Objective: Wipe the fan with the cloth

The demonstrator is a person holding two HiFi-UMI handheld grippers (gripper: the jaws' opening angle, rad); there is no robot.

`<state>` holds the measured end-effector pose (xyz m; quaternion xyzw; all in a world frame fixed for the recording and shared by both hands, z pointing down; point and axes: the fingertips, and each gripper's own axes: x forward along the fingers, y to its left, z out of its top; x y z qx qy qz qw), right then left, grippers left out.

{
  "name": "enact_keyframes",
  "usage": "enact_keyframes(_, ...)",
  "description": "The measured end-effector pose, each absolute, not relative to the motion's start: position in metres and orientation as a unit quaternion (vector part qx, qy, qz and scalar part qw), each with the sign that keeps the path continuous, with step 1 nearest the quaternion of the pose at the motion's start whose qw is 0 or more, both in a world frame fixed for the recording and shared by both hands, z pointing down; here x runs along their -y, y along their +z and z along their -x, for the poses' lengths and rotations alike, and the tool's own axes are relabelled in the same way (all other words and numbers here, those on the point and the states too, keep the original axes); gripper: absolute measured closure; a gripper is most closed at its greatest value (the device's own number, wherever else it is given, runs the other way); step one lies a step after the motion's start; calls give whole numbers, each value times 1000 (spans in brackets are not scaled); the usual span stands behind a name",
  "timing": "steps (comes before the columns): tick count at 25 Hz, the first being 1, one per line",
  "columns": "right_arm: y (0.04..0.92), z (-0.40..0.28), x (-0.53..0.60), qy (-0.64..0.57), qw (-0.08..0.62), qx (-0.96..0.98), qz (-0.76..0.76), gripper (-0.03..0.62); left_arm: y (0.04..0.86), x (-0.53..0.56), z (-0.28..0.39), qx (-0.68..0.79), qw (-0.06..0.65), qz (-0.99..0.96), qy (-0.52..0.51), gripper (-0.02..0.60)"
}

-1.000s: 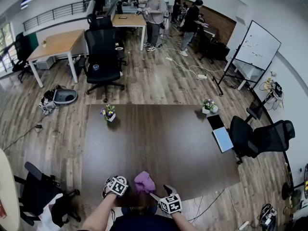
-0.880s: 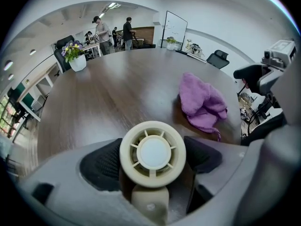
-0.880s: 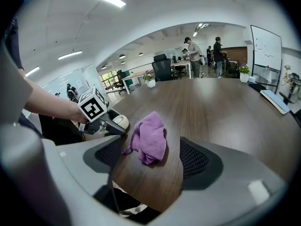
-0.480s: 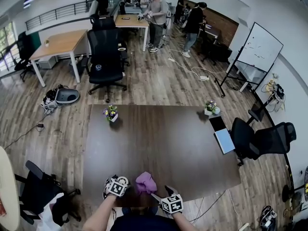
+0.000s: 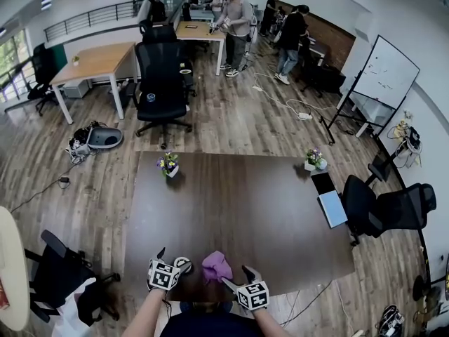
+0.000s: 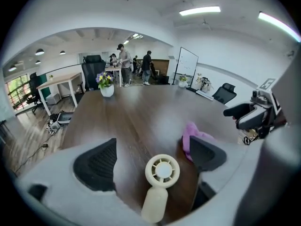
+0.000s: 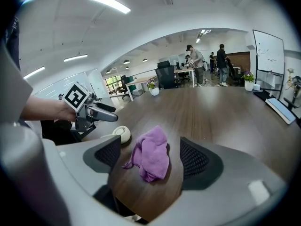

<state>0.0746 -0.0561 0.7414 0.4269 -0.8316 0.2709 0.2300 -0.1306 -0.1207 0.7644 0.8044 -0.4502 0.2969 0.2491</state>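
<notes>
Left tongs (image 6: 151,158): jaws wide apart, just been opening, above the cream fan (image 6: 162,173), which lies untouched at the counter's (image 5: 238,202) near edge. Right tongs (image 7: 149,157): apart, straddling the purple cloth (image 7: 153,154) beside the fan, pads clear of it. A flower pot (image 5: 168,166) stands well apart. The left gripper view shows the fan's grille and handle; the head view shows only its round head.

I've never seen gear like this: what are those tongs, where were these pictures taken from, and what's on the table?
No robot here: a person holds hand tongs, one per hand. One picture comes from a head camera, the others from cameras riding on each pair. On the table lie a cream fan and a purple cloth. The left tongs have just been opening, with the fan lying free below them. The right tongs stand open over the cloth. Nothing is held.
</notes>
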Motion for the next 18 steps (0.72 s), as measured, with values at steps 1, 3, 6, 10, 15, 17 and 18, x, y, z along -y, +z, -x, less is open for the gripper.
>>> enact_keyframes(1, 737, -73, 58, 267, 226, 834, -427, 186, 753, 123, 131, 455, 242, -808, 287, 98)
enact_keyframes(3, 729, -69, 63, 258, 217, 839, -427, 186, 730, 126, 133, 465, 226, -814, 264, 98)
enact_keyframes(6, 716, -62, 70, 241, 205, 849, -424, 186, 696, 127, 132, 480, 207, -822, 225, 98)
enact_keyframes(10, 699, -53, 78, 226, 187, 860, -417, 187, 668, 117, 124, 476, 196, -837, 188, 98)
enact_keyframes(15, 678, -41, 85, 215, 166, 872, -409, 189, 642, 105, 122, 481, 178, -845, 152, 98)
enact_keyframes(17, 672, -39, 87, 209, 157, 875, -407, 189, 629, 102, 123, 486, 171, -846, 135, 98)
enact_keyframes(18, 668, -39, 88, 205, 154, 877, -406, 189, 623, 101, 124, 486, 168, -848, 128, 100)
